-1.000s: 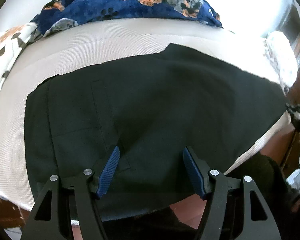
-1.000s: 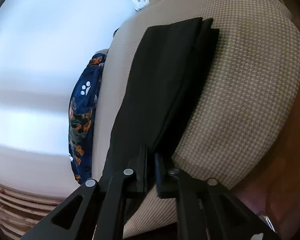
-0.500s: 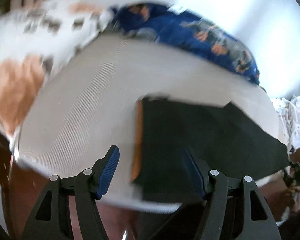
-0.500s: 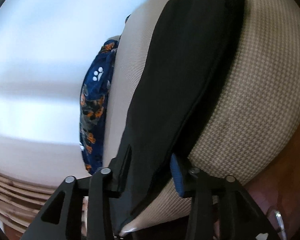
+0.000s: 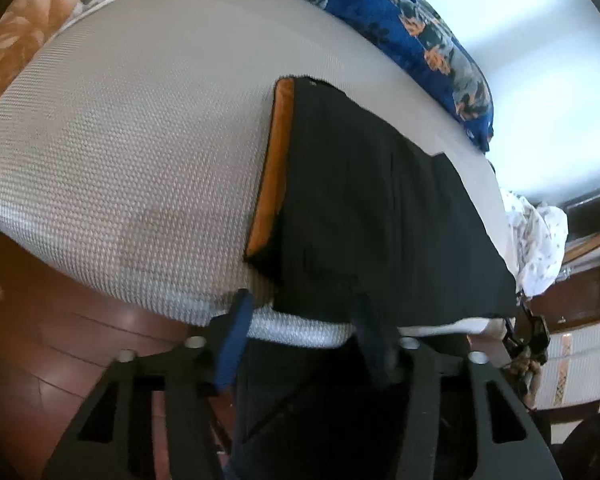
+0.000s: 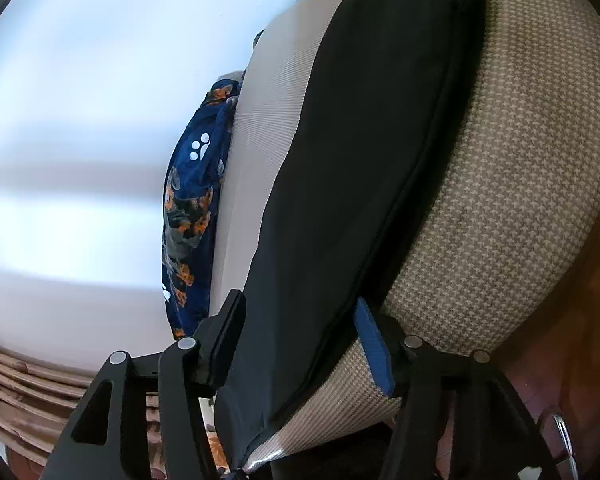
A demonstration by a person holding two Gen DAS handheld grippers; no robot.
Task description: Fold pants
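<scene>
Black pants [image 5: 380, 208] lie folded lengthwise on a beige woven mattress [image 5: 140, 140]. Their waistband end, with an orange lining, faces left. My left gripper [image 5: 302, 304] hovers at the bed's near edge over the near waistband corner. Its jaws are closing, with the corner between the blue pads [image 5: 232, 344], which do not press on it. In the right wrist view the pants [image 6: 360, 160] run away from me as a long strip. My right gripper [image 6: 300, 300] straddles the strip's near end. Its jaws are opening and the pads stand off the cloth.
A dark blue blanket with a dog print [image 5: 420, 32] lies along the far side of the bed. A floral pillow [image 5: 20, 40] sits at the far left and a white patterned cloth [image 5: 536, 240] at the right end. Reddish wooden floor [image 5: 40, 340] lies below the near edge.
My left gripper swept left along the pants to the waistband end, rolled, and narrowed its jaws. My right gripper let go of the pants' edge and opened.
</scene>
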